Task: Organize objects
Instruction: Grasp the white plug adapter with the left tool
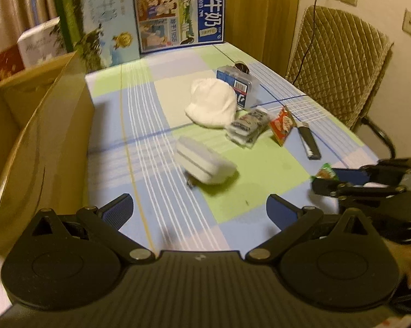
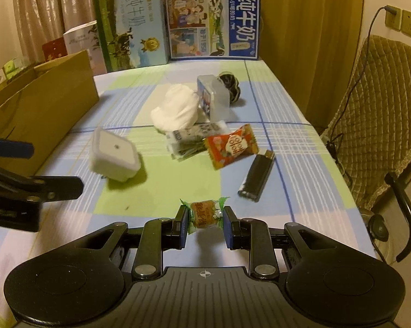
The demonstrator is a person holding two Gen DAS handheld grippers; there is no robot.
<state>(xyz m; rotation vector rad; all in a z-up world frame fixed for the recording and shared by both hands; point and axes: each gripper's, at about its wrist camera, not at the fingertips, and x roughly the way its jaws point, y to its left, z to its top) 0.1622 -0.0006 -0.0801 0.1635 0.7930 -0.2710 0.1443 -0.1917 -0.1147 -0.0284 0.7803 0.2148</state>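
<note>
My right gripper (image 2: 205, 217) is shut on a small green-wrapped snack (image 2: 204, 214), lifted just above the checked tablecloth; the snack (image 1: 325, 173) also shows at the right edge of the left wrist view. My left gripper (image 1: 200, 210) stands open with nothing between its fingers, above the near part of the table. A white plug adapter (image 1: 204, 165) lies just ahead of it. Farther back lie a white cloth (image 1: 212, 104), a tissue packet (image 1: 247, 127), a red snack packet (image 2: 231, 146), a black lighter (image 2: 256, 177) and a clear plastic box (image 2: 215, 97).
An open cardboard box (image 1: 41, 142) stands along the table's left side. Two milk cartons (image 2: 213, 24) stand upright at the back edge. A dark round object (image 2: 230, 86) sits behind the plastic box. A padded chair (image 2: 383, 109) is at the right, with a cable hanging from wall sockets.
</note>
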